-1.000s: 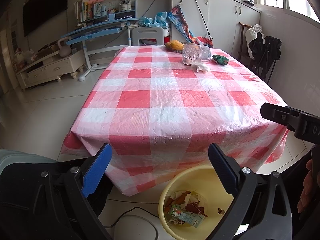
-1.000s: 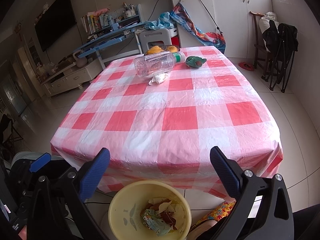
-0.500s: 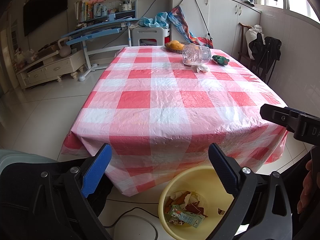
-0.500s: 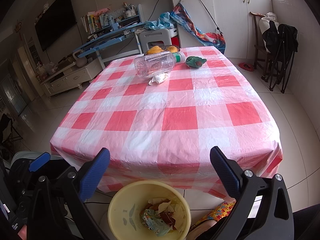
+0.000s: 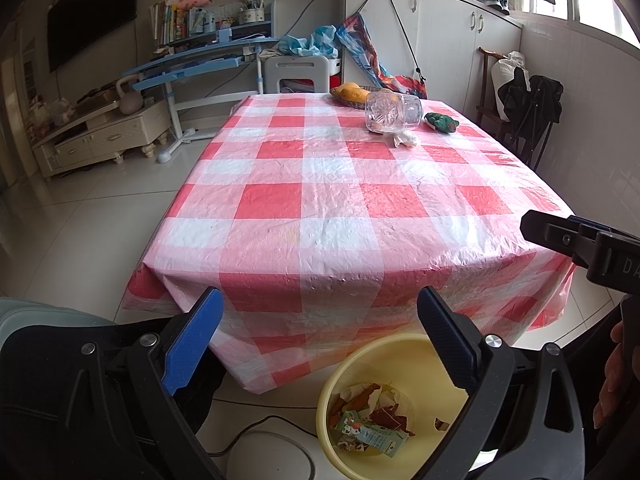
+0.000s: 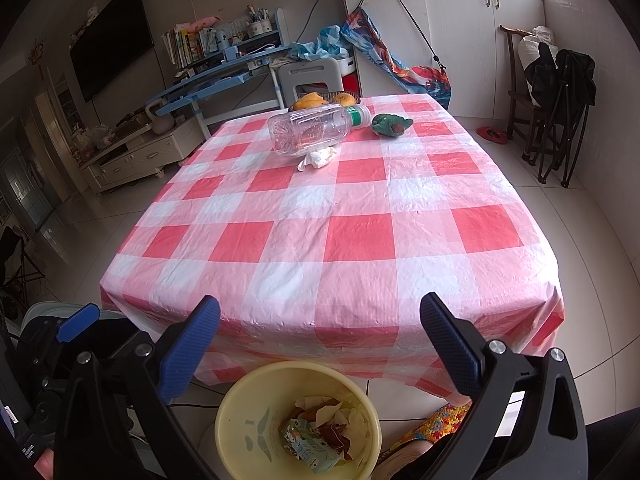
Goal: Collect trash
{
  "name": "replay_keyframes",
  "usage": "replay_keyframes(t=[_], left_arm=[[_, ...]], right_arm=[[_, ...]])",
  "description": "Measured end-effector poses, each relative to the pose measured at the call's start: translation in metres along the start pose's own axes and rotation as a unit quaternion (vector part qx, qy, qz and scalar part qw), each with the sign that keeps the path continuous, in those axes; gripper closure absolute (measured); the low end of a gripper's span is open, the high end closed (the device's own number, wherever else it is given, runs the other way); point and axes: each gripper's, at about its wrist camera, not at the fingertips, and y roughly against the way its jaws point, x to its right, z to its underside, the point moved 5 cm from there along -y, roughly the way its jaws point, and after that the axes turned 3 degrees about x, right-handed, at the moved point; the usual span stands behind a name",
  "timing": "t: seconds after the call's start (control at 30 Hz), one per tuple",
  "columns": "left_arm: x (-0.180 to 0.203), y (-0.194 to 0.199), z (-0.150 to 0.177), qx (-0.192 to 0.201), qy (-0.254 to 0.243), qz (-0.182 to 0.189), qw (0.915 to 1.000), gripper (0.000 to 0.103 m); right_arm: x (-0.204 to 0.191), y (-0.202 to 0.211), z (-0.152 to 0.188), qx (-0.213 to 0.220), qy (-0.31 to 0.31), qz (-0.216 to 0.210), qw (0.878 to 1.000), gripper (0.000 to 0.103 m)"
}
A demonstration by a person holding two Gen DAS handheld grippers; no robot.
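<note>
Remaining unchanged: your left gripper (image 5: 316,328) and right gripper (image 6: 320,336) hold wide open, empty, above the bin (image 6: 236,420); bottle (image 6: 308,130), tissue (image 6: 318,158) await collection at the far table (image 6: 360,240) end.

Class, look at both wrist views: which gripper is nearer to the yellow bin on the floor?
Right, narrowly. The right gripper hangs almost directly above the yellow bin; the left gripper sits off to the bin's left.
</note>
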Motion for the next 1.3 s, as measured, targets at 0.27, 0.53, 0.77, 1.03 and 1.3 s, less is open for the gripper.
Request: replay_keyframes(t=[0.27,0.53,0.77,1.03,1.3], left_arm=[[0.0001,-0.0001,-0.0005,0.0,0.001,0.0,1.0,0.008],[-0.0002,-0.0003,0.0,0.0,0.001,0.0,1.0,0.007],[-0.0005,-0.0003,0.0004,0.0,0.001,0.0,1.0,0.007],[-0.0006,-0.0004,0.0005,0.0,0.001,0.0,1.0,0.007],[-0.0008,-0.0005,0.0008,0.001,0.001,0.0,1.0,0.007]], right_arm=[[-0.0003,-0.0006,0.0,-0.001,0.001,0.0,1.0,0.007],[0.0005,-0.0015,-0.0006,0.0,0.003,0.0,1.0,0.007],[-0.0011,-0.0015,0.0,-0.001,0.003,0.001,1.0,0.007],[-0.0001,-0.0023,-0.0004,-0.001,0.004,0.001,1.0,0.007],[-0.0022,-0.0023,0.0002,-0.001,0.005,0.001,1.0,0.007]])
